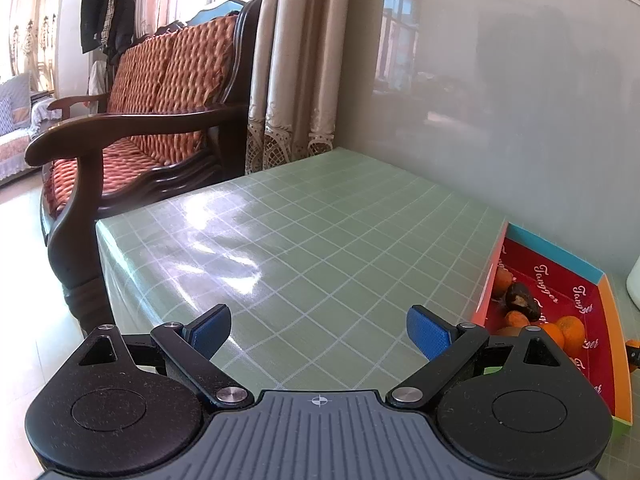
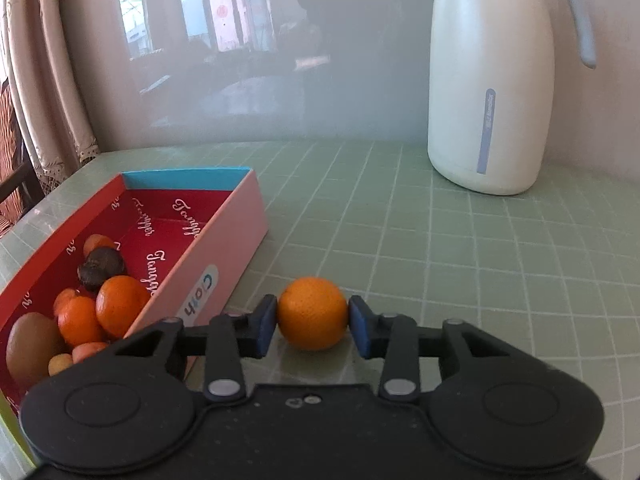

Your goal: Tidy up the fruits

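Left gripper (image 1: 319, 334) hangs over bare green grid tablecloth (image 1: 304, 240), jaws spread wide, nothing between the blue pads. Wooden sofa (image 1: 160, 112) with orange cushions sits off the table's left end, curtain (image 1: 296, 80) behind it. At the left view's right edge, an open box (image 1: 618, 344) with red printed lining holds fruit.

Right wrist view: the same box (image 2: 236, 232) (pink outer wall, blue far end) lies left of the gripper. Inside it: a brown kiwi-like fruit (image 2: 30, 344) nearest, several small oranges (image 2: 120, 304), a dark shrivelled fruit (image 2: 100, 268) further back. Just right of the box, a loose orange (image 2: 313, 313) rests on the tablecloth. Right gripper (image 2: 313, 322) is clenched on it, both blue pads touching its sides, fruit apparently still on the table. White kettle (image 2: 488, 80) with grey handle stands far right by the wall.
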